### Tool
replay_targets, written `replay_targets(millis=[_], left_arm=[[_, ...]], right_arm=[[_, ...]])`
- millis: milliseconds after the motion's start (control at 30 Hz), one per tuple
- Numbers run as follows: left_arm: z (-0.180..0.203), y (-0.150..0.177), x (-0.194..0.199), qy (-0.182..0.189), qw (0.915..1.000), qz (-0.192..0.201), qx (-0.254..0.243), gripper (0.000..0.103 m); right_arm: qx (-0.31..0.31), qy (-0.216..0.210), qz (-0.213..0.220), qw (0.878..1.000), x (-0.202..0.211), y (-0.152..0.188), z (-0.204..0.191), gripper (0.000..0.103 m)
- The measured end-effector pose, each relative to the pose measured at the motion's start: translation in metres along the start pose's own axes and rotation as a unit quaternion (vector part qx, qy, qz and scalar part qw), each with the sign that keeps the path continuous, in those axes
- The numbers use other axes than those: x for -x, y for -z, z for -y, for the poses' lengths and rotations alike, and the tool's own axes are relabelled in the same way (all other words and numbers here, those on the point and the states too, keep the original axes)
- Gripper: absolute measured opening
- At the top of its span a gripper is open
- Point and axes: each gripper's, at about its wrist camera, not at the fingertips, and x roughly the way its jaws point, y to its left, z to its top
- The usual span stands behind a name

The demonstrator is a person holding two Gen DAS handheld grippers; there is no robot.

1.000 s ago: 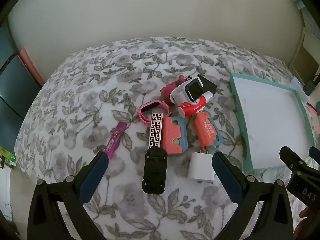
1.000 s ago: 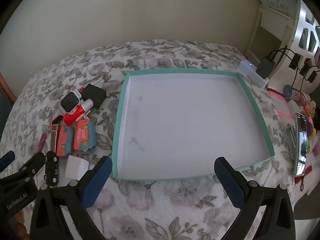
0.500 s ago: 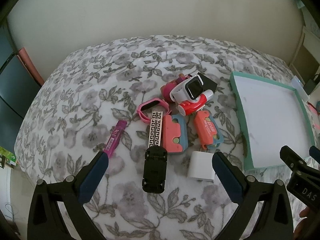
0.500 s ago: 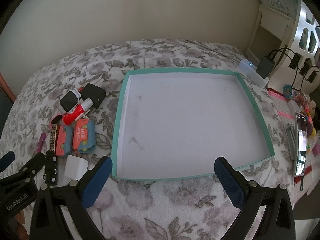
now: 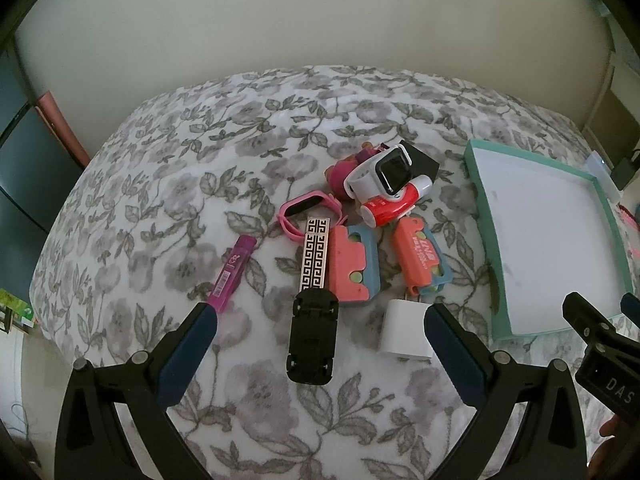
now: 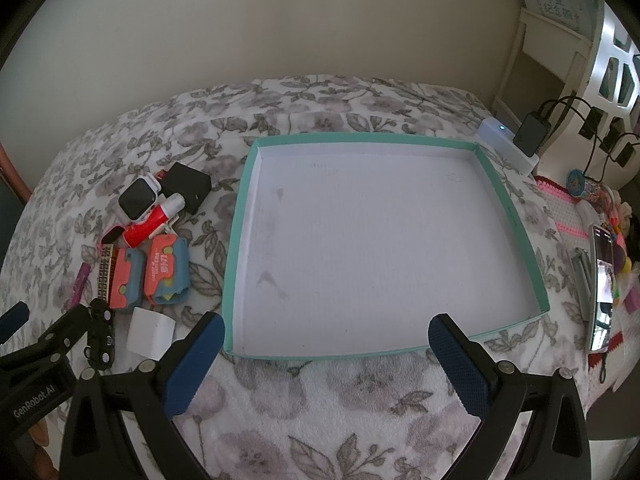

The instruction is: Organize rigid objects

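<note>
Left wrist: the left gripper (image 5: 320,322) hangs jaws wide apart, empty, over the black toy car (image 5: 313,338), well left of the teal tray (image 5: 486,216); probably light, stiff plastic, best pinched across its flanks

Right wrist: right gripper (image 6: 326,330), spread wide and empty, hangs above the tray's near rim

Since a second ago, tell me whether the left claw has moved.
No. The left claw sits in the same spot against the black toy car and white charger, open above the bedspread.
</note>
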Motion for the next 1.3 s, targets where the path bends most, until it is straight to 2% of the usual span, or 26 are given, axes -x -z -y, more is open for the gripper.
replay_targets(millis=[1300], left_arm=[[-0.0055,0.0039,-0.0071,0.000,0.9999,-0.010,0.010,0.103]], right_arm=[[0.006,-0.005,-0.002,1.000,-0.0015,0.0021,-0.0020,0.103]])
